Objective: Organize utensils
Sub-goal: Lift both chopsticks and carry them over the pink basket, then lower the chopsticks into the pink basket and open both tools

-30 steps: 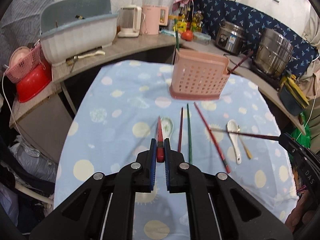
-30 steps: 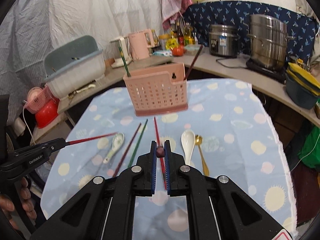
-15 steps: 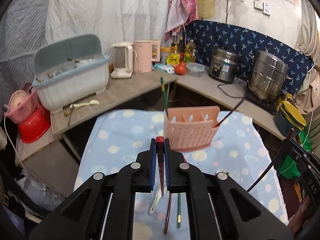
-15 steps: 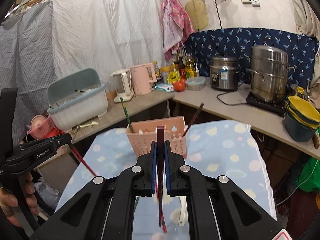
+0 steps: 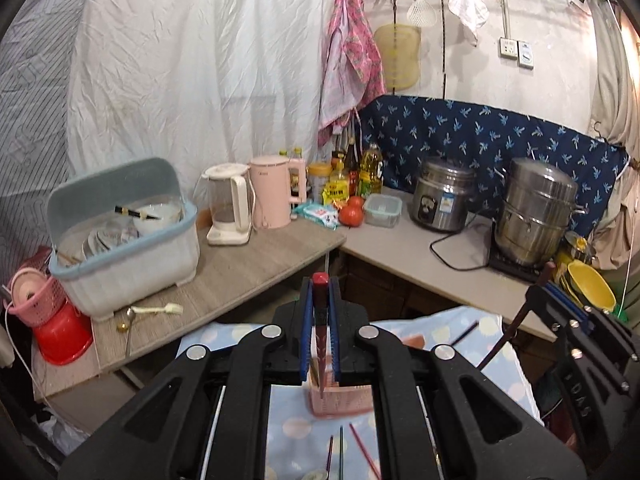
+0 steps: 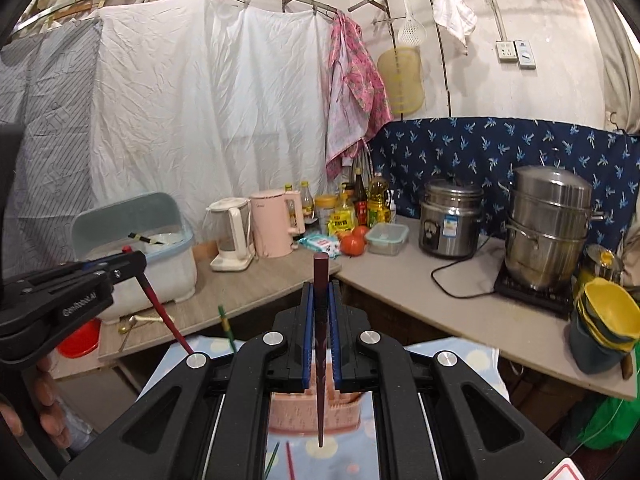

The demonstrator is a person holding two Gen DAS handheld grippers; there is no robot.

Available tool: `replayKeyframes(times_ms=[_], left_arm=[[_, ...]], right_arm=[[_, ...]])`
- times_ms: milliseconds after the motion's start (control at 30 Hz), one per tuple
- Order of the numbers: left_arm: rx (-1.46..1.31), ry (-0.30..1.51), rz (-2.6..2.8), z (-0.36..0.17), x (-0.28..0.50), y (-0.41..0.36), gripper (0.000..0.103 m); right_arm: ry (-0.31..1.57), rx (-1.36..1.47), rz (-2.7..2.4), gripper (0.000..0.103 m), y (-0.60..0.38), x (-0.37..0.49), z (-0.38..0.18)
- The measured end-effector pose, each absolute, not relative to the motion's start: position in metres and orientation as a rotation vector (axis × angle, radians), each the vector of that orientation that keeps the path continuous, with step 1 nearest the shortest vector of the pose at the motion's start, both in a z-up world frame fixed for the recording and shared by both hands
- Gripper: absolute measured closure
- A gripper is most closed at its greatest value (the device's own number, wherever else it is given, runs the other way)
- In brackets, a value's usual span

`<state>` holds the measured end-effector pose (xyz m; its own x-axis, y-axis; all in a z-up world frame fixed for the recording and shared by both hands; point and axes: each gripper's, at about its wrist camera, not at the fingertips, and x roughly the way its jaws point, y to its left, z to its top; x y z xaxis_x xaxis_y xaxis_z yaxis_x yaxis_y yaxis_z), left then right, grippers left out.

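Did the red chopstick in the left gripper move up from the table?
Yes. The red chopstick went up: a second ago it lay on the spotted tablecloth in front of the pink basket; now it hangs tip-down above the basket.

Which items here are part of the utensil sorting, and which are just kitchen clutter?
Job: left gripper shut on red chopstick; right gripper shut on dark chopstick; pink utensil basket.
Clutter: pink kettle, rice cooker, steel steamer pot, tomato.
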<state>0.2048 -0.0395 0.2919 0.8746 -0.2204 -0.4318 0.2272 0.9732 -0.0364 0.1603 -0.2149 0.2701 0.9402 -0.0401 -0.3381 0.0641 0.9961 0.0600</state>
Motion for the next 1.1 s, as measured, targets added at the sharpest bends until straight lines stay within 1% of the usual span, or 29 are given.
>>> replayKeyframes(times_ms=[133,267,500,767,967,1100], left_arm=[[0.009,0.420,-0.227,0.305,0.230,-0.046,0.096],[0.006,0.430,-0.221,0.298,0.254,-0.054,0.096],[0.004,0.495,-0.225,0.251,0.290,-0.065,0.096],[0.018,0.587,-0.207,0.197,0.308,-0.070,0.096],[0.022,0.638,-0.200,0.172,0.307,-0.068,0.096],[0.011,0.653,-0.200,0.163,0.302,-0.065,0.095]], right_arm=[[0.328,0.059,-0.071,0.096,-0.218,0.192,0.274],[0.336,0.038,-0.090,0.096,-0.219,0.223,0.264],[0.404,0.021,-0.099,0.096,-0.218,0.259,0.222],[0.491,0.032,-0.084,0.096,-0.215,0.270,0.174],[0.537,0.053,-0.076,0.096,-0.217,0.261,0.148],[0.546,0.050,-0.074,0.096,-0.215,0.253,0.143]])
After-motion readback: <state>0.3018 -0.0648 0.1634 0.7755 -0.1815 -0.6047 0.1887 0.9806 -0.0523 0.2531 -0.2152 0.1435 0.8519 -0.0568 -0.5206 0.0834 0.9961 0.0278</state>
